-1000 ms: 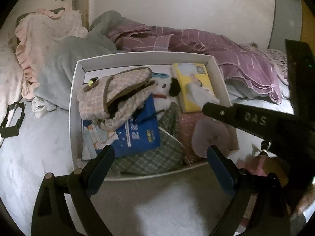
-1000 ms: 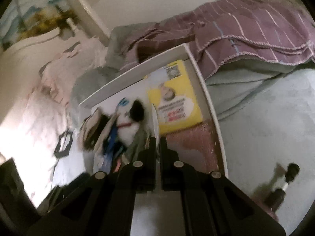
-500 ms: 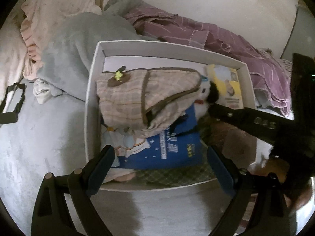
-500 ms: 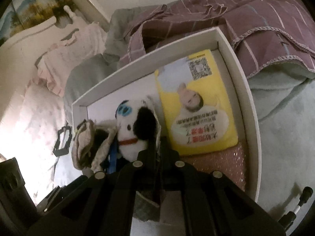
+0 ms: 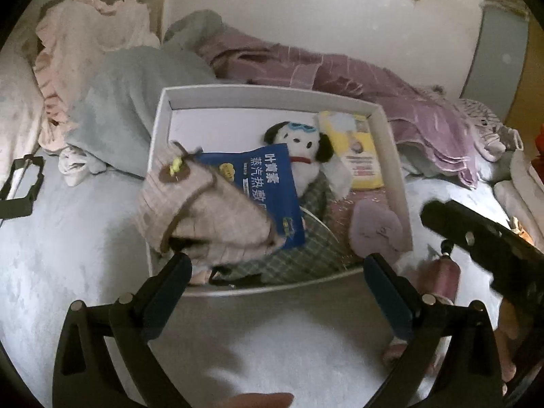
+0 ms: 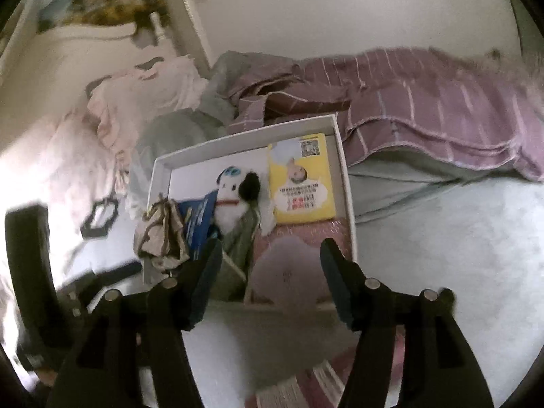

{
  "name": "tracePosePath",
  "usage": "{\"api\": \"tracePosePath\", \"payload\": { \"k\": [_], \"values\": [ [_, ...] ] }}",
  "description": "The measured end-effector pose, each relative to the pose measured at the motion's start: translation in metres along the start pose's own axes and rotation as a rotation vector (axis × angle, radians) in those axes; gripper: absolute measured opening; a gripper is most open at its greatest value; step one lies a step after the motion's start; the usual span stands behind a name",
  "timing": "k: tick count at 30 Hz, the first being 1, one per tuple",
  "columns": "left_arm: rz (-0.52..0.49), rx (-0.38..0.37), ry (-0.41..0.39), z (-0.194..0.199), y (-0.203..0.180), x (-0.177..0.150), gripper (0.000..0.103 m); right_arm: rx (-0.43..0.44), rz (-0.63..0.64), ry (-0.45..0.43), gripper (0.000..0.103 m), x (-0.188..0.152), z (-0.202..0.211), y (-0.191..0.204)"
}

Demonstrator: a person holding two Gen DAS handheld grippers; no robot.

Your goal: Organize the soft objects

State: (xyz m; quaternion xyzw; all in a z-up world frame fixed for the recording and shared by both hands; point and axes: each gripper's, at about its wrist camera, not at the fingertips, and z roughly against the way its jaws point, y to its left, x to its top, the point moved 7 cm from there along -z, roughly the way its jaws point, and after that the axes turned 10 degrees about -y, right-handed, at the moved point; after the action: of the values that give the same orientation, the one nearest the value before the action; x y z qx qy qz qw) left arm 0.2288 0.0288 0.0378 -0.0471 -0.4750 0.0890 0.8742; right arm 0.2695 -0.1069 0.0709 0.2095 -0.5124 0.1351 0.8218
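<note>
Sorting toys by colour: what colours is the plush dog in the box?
White plush dog with black ears, blue goggles, red collar; clearest in the left wrist view.

We see a white box ahead of our grippers holding a blue pack, yellow pack, white-and-black plush dog, beige plaid pouch, green checked cloth.

the blue packet reads "蒸汽热敷"; the yellow packet bears a qr code.
</note>
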Motion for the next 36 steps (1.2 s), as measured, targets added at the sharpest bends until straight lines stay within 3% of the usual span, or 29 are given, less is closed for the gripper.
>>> {"api": "tracePosePath", "payload": {
  "k": [6, 8, 9, 13, 16, 19, 23, 26, 28, 30, 36],
  "values": [
    [-0.004, 0.002, -0.018, 0.02, 0.018, -0.026, 0.102, -0.026, 0.11, -0.058, 0.074, -0.035, 0.044, 0.013],
    [-0.025, 0.014, -0.013, 0.024, 0.026, -0.034, 0.095, -0.02, 0.112, -0.064, 0.074, -0.041, 0.048, 0.016],
    [-0.029, 0.023, -0.006, 0.026, 0.031, -0.038, 0.087, -0.004, 0.108, -0.055, 0.074, -0.043, 0.047, 0.018],
    [-0.013, 0.043, 0.004, 0.034, 0.051, -0.047, 0.084, 0.055, 0.06, 0.037, 0.074, -0.046, 0.023, 0.028],
    [-0.015, 0.078, 0.001, 0.034, 0.065, -0.048, 0.076, 0.108, 0.04, 0.095, 0.074, -0.053, 0.004, 0.048],
    [-0.008, 0.109, 0.003, 0.03, 0.077, -0.048, 0.069, 0.151, 0.105, 0.095, 0.067, -0.057, -0.012, 0.084],
    [-0.002, 0.12, -0.001, 0.022, 0.086, -0.044, 0.067, 0.161, 0.213, 0.12, 0.046, -0.062, -0.034, 0.12],
    [-0.02, 0.125, 0.006, 0.014, 0.086, -0.039, 0.067, 0.119, 0.218, 0.157, 0.037, -0.062, -0.056, 0.128],
    [-0.024, 0.121, 0.002, 0.016, 0.084, -0.036, 0.067, 0.083, 0.204, 0.155, 0.036, -0.061, -0.062, 0.123],
    [-0.027, 0.104, -0.005, 0.022, 0.08, -0.036, 0.067, 0.105, 0.156, 0.157, 0.036, -0.06, -0.055, 0.116],
    [-0.072, 0.072, -0.006, 0.04, 0.052, -0.043, 0.067, 0.066, 0.171, 0.09, 0.036, -0.064, 0.006, 0.084]
  ]
}}
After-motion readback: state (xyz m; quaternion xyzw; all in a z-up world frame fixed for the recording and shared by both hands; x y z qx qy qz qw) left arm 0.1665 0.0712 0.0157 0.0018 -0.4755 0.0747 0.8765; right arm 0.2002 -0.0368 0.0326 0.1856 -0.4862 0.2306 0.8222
